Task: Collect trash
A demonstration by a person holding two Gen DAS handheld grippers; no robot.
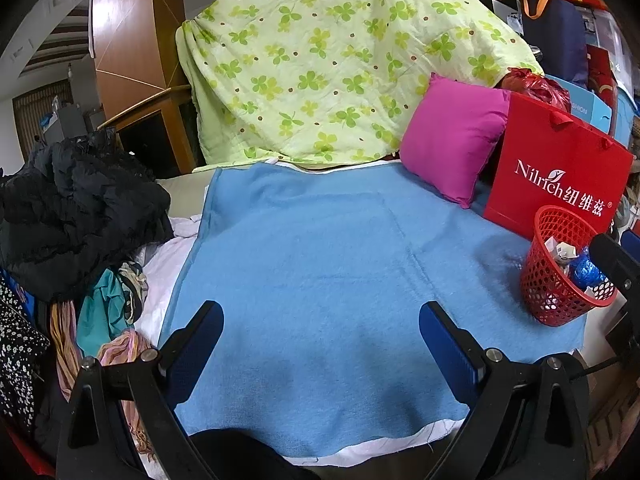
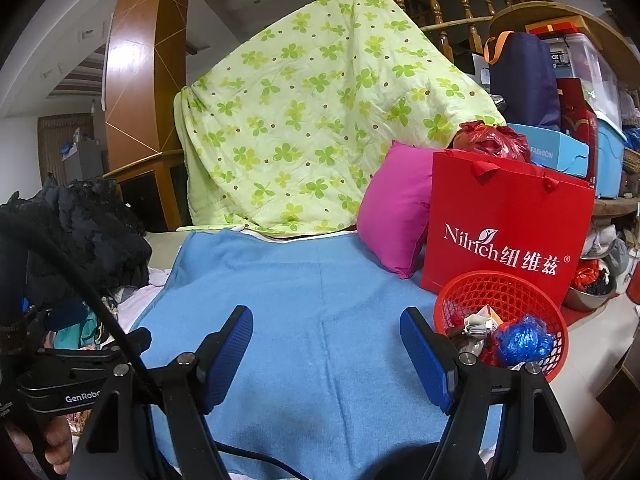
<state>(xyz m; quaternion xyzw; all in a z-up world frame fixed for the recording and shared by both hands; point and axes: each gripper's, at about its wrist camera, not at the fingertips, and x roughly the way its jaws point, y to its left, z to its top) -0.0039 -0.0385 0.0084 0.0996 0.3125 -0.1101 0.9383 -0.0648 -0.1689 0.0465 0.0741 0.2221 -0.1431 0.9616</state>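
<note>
A small red mesh basket (image 1: 549,282) (image 2: 472,284) stands at the right edge of a blue towel (image 1: 320,264) (image 2: 304,280). It holds crumpled white paper (image 2: 478,320), a blue plastic wad (image 1: 588,274) (image 2: 522,340) and other scraps. My left gripper (image 1: 322,344) hovers open over the towel's near part, nothing between its blue pads. My right gripper (image 2: 326,354) is open too, empty, with its right finger (image 2: 426,360) just beside the basket. Part of the right gripper shows at the right edge of the left wrist view.
A red paper bag (image 1: 560,176) (image 2: 504,232) and a pink pillow (image 1: 452,140) (image 2: 392,212) stand behind the basket. A green clover quilt (image 1: 320,64) (image 2: 304,120) drapes at the back. Dark clothes (image 1: 76,208) pile on the left. A hand (image 2: 56,444) holds the left gripper.
</note>
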